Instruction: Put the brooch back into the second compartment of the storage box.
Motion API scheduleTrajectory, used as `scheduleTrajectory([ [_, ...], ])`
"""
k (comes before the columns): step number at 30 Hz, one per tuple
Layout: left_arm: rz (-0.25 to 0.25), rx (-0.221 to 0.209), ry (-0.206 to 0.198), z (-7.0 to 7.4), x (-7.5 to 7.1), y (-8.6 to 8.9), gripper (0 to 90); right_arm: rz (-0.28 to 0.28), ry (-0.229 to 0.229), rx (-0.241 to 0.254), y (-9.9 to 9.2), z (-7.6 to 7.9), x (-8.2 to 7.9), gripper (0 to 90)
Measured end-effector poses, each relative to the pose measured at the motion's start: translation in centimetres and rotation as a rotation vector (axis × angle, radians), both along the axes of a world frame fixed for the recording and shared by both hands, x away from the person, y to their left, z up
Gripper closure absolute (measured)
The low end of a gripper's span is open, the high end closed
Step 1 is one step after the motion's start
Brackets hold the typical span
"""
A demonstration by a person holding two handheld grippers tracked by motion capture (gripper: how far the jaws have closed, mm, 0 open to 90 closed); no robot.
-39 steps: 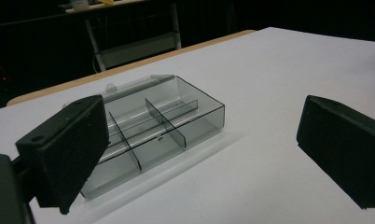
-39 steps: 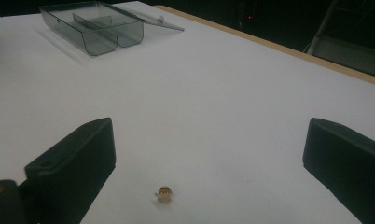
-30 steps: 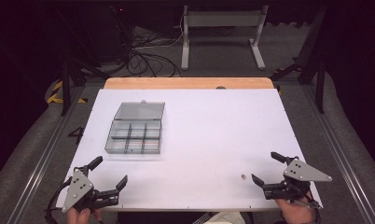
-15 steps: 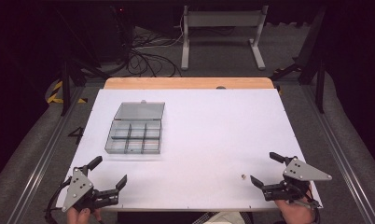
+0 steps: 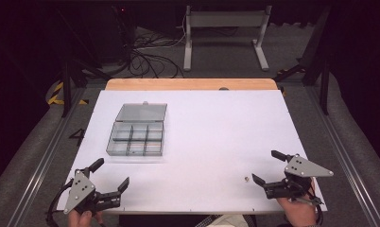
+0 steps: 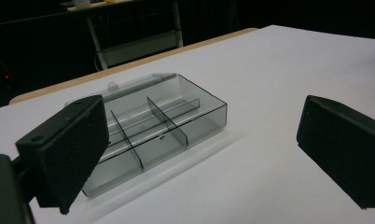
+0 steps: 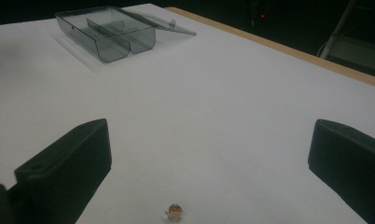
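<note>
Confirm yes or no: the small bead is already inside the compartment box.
No. In the high view the bead lies on the bare white table just ahead of the right claw, far from the box.

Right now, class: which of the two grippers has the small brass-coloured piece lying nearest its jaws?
The right gripper: the small brass-coloured piece lies on the white table just beside its open jaws. The left gripper is across the table, nearer the clear compartment box.

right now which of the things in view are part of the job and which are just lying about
Part of the job:
- small brass-coloured piece on the table, just ahead of the right hand-held gripper
- clear compartment box, lid open
- left hand-held gripper, jaws open

Just lying about:
- cables on the floor beyond the table
- metal stand behind them
</note>
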State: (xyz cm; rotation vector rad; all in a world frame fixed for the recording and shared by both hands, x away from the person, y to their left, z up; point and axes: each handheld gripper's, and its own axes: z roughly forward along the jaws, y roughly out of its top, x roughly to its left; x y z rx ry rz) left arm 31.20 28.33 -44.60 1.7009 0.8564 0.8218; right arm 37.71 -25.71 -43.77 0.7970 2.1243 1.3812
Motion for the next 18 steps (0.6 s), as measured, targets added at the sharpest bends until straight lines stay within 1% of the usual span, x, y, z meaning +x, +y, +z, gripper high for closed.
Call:
scheduleTrajectory([
  [18, -0.004, 0.002, 0.011, -0.1, 0.1, -0.1, 3.0, 0.038, 0.011, -0.016, 1.5, 1.0, 1.9, 0.3],
])
